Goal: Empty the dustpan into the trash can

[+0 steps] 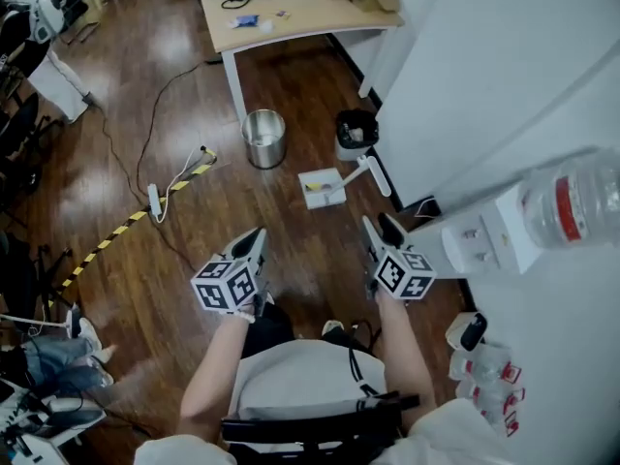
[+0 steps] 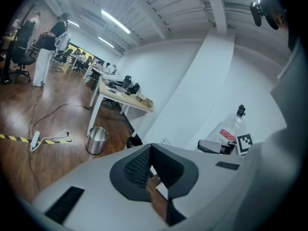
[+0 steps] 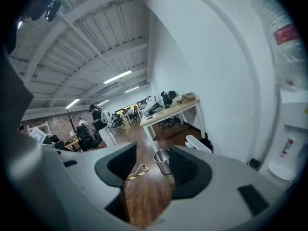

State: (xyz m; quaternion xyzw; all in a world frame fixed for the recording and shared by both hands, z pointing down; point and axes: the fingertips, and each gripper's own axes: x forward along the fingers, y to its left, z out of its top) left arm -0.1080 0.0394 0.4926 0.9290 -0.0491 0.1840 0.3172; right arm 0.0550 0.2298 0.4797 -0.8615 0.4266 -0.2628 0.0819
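A white dustpan [image 1: 323, 187] lies on the wood floor, its long handle [image 1: 376, 174] pointing right towards the wall. A silver trash can [image 1: 263, 139] stands just behind it to the left; it also shows in the left gripper view [image 2: 97, 140] and between the right jaws [image 3: 163, 161]. My left gripper [image 1: 256, 243] hovers short of the dustpan, its jaws together with nothing in them [image 2: 150, 149]. My right gripper [image 1: 382, 232] hangs beside it, near the wall, jaws apart and empty [image 3: 153, 161].
A small black bin [image 1: 356, 132] sits by the wall right of the silver can. A desk [image 1: 291, 25] stands behind. A cable with power strip [image 1: 154, 202] and yellow-black tape [image 1: 116, 232] cross the floor at left. A water dispenser [image 1: 489, 235] stands at right.
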